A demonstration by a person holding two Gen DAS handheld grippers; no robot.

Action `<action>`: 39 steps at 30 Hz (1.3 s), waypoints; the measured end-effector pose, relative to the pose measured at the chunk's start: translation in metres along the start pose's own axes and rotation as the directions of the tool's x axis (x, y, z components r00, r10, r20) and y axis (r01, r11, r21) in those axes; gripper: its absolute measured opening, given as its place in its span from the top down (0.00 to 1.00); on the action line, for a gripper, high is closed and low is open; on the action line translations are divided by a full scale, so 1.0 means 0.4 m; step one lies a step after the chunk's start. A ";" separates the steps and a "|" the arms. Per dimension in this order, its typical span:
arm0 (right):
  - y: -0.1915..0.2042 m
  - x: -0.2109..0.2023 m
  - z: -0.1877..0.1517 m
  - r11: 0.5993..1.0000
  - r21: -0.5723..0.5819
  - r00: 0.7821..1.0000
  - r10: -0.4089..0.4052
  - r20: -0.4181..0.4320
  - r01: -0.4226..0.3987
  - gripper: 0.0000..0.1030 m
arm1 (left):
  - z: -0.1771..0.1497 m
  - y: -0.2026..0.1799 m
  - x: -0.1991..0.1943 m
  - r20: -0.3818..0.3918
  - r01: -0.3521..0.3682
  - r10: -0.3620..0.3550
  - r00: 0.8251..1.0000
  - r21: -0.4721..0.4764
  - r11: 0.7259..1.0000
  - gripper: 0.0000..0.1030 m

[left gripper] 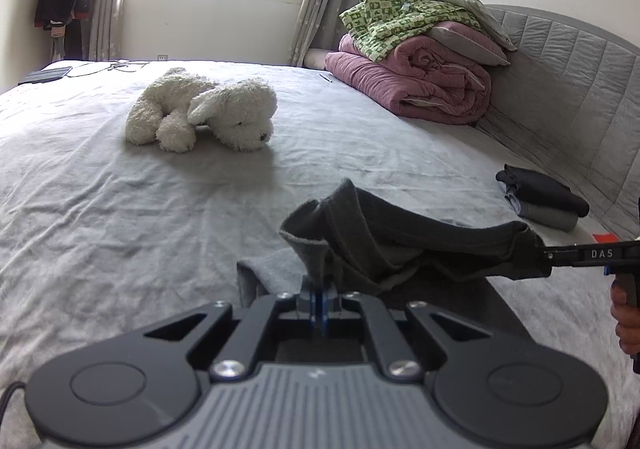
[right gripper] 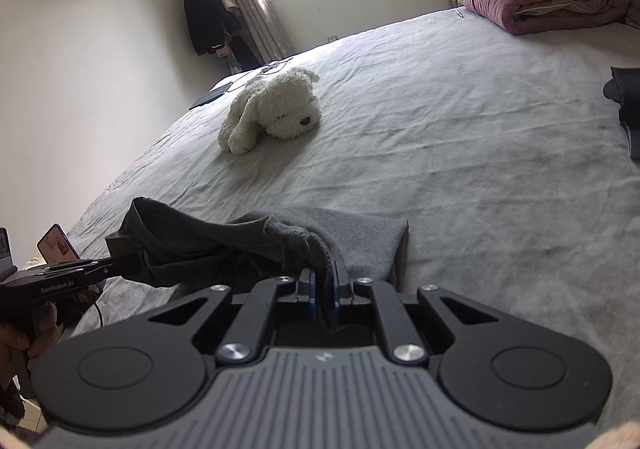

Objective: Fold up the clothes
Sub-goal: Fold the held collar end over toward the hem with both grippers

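- Left tongs (left gripper: 320, 291): clamped on a corner of the dark grey garment (left gripper: 380, 245), blue pads pressed together with cloth pinched between.
- Right tongs (right gripper: 323, 289): clamped on the other end of the same garment, a fold of cloth caught between the blue pads; seen from the left wrist as a black bar biting the far corner.
- Between the two: upper edge stretched and lifted off the bed (left gripper: 120, 209), the middle sagging and bunched, the lower part draped flat on the sheet just ahead of the tongs.
- To the right, near the padded headboard (left gripper: 580, 89): a small stack of folded clothes (left gripper: 548, 201), dark piece on top, grey beneath, already lying neat.
- Further out: white plush dog (left gripper: 208, 109) mid-bed, well apart from the work; rolled pink quilt (left gripper: 420, 81) with green patterned bedding on top at the head.
- Judged progress: some pieces lie folded; this garment is mid-fold, edge held up, not yet laid over and flattened.
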State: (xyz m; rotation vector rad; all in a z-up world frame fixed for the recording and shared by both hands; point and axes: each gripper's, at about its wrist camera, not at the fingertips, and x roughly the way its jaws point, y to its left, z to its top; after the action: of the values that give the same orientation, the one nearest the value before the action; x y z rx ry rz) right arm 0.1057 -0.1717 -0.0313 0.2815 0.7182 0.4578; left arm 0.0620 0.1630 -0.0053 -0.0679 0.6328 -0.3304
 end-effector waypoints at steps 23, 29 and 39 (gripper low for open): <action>-0.146 -0.021 -0.136 0.836 0.485 0.927 0.356 -0.122 -0.257 0.54 | -0.119 0.162 -0.081 -0.076 0.249 -0.326 0.942 -0.491 0.835 0.41; -0.177 0.003 -0.163 0.708 0.659 0.910 0.405 -0.085 -0.253 0.54 | -0.155 0.186 -0.020 -0.136 0.220 -0.410 0.902 -0.673 0.707 0.40; -0.202 0.015 -0.176 0.533 0.806 0.910 0.413 0.016 -0.256 0.53 | -0.171 0.168 0.008 -0.084 0.233 -0.465 0.882 -0.778 0.583 0.27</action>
State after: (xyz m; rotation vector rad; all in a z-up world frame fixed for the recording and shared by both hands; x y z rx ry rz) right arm 0.0859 -0.2322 -0.1176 1.2832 1.0315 0.5087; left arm 0.0428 0.2283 -0.0731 -0.9963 1.0200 -0.4513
